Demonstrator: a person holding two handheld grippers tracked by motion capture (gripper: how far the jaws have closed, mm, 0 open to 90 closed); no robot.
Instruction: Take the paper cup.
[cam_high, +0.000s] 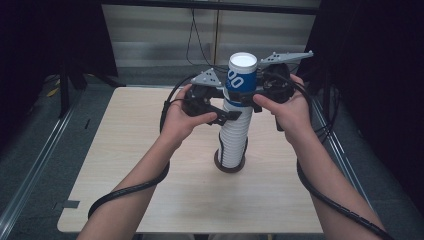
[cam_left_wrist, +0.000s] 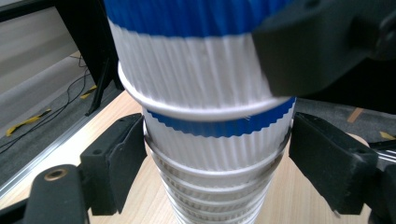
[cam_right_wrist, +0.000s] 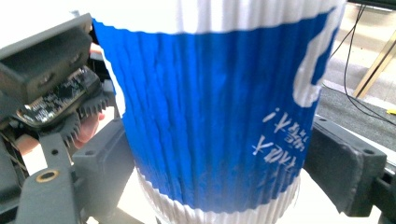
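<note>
A tall stack of upturned ribbed white paper cups (cam_high: 234, 137) stands on a dark round base (cam_high: 230, 168) at the middle of the wooden table (cam_high: 150, 165). Its top cup (cam_high: 241, 75), blue-banded with white print, sits slightly raised, so the blue band of the cup below (cam_left_wrist: 219, 128) shows under its rim. My left gripper (cam_high: 234, 113) comes in from the left, its pads against that lower cup (cam_left_wrist: 217, 158). From the right, my right gripper (cam_high: 244, 96) is shut on the top cup (cam_right_wrist: 210, 116), one pad on each side (cam_right_wrist: 217, 158).
Black cables (cam_high: 130, 190) trail from both grippers along the forearms and over the table's front edge. Dark stands and curtains flank the table. A metal floor rail (cam_high: 35, 165) runs on the left, and wires hang at the back wall (cam_high: 192, 40).
</note>
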